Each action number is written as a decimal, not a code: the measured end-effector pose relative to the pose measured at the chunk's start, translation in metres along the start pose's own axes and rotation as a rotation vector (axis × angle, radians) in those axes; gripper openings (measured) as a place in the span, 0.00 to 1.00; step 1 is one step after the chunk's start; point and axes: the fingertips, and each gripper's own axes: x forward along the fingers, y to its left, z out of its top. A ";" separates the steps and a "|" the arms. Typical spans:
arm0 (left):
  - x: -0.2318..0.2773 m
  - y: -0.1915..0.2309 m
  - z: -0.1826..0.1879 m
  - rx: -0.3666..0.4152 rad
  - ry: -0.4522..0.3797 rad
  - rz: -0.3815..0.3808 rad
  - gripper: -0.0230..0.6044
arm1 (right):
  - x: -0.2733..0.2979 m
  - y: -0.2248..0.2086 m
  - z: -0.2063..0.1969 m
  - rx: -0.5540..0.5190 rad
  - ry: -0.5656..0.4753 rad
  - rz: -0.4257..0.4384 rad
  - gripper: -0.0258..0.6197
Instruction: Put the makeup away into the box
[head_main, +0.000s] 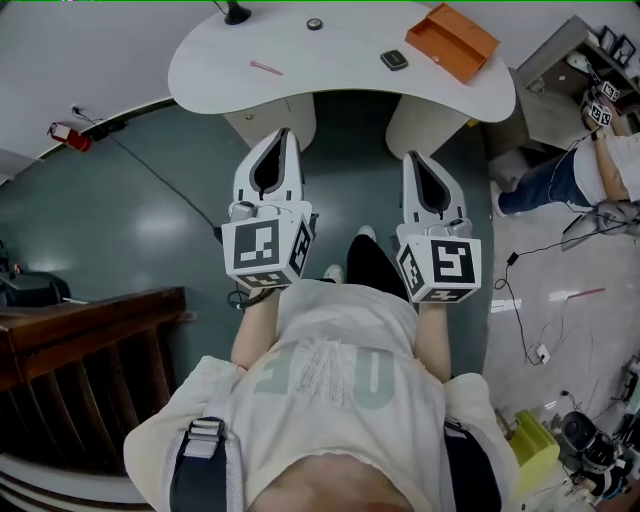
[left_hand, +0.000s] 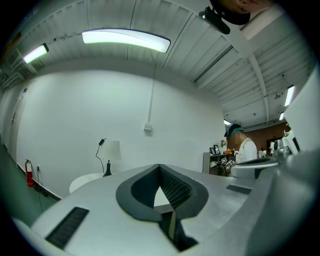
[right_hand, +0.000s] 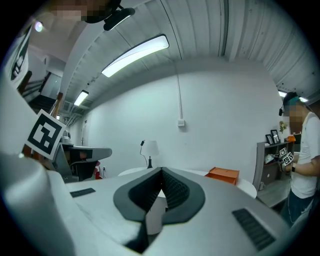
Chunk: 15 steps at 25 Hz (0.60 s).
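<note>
An orange box (head_main: 452, 41) lies open on the right part of the white curved table (head_main: 330, 75); the right gripper view shows the box (right_hand: 222, 175) ahead to the right. On the tabletop are a pink stick (head_main: 266, 68), a dark square compact (head_main: 394, 60) and a small round item (head_main: 314, 24). My left gripper (head_main: 283, 135) and right gripper (head_main: 418, 158) are held side by side in front of the table, short of its near edge. Both are shut and hold nothing. The left gripper (left_hand: 160, 166) and the right gripper (right_hand: 162, 170) point level toward the table.
A lamp (head_main: 236, 13) stands at the table's far edge. A dark wooden cabinet (head_main: 80, 350) is at the left. A person (head_main: 590, 170) stands by a shelf at the right, with cables (head_main: 530, 300) on the floor there. A red extinguisher (head_main: 68, 133) lies by the wall.
</note>
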 end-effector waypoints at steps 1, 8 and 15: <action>0.006 0.001 0.001 0.005 -0.003 -0.001 0.05 | 0.005 -0.003 0.000 0.000 -0.001 -0.002 0.05; 0.045 0.010 -0.007 0.004 -0.021 0.023 0.05 | 0.052 -0.024 -0.006 -0.020 -0.027 0.016 0.05; 0.123 0.026 0.001 0.002 -0.054 0.092 0.05 | 0.130 -0.081 0.001 -0.003 -0.055 0.016 0.05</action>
